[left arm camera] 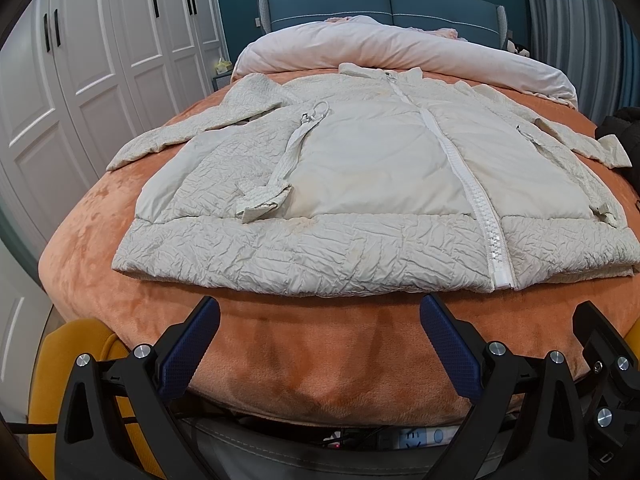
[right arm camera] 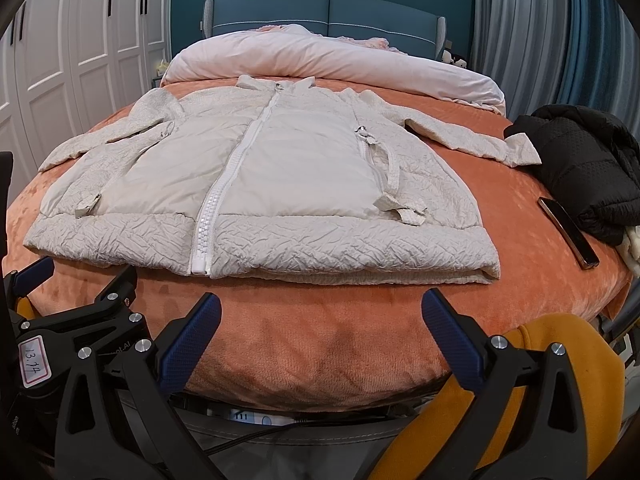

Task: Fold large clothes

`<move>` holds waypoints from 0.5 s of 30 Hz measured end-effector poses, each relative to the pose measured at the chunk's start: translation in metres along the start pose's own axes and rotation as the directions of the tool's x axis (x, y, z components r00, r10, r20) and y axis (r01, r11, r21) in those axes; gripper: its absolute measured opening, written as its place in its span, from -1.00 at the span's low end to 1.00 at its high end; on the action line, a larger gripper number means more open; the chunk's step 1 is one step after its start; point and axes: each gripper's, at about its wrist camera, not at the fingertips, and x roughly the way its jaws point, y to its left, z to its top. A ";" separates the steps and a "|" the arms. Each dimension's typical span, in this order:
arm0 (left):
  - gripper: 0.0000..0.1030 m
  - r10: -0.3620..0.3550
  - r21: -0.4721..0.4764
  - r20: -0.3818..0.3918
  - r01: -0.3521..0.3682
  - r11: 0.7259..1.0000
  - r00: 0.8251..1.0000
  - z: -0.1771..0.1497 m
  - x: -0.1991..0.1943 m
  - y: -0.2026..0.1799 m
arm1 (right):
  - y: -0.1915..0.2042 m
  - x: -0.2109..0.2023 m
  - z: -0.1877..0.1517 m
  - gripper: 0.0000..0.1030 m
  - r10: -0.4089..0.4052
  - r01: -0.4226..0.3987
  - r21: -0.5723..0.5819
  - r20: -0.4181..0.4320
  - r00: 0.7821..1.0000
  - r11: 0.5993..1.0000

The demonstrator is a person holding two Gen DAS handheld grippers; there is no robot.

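A cream padded jacket lies flat and zipped on the orange bed cover, collar far, hem near, both sleeves spread outward. Loose belt straps rest on its front. My left gripper hovers open in front of the hem, left of the zipper, nothing between its blue pads. In the right wrist view my right gripper is open too, short of the hem, right of the zipper, touching nothing. The left gripper's body shows at the left edge of the right wrist view.
A black jacket and a phone lie on the bed's right side. A rolled pink duvet lies across the head end. White wardrobes line the left. Yellow chair parts sit near the bed's foot.
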 end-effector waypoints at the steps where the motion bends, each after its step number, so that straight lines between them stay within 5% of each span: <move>1: 0.90 0.000 0.000 0.000 0.000 1.000 1.000 0.000 0.000 0.000 | 0.000 0.000 0.000 0.90 0.000 0.000 0.000 -0.001 1.000 1.000; 15: 0.90 0.000 0.000 -0.001 0.000 1.000 1.000 -0.001 0.001 0.000 | 0.000 0.000 0.000 0.90 0.000 0.000 -0.001 -0.002 1.000 1.000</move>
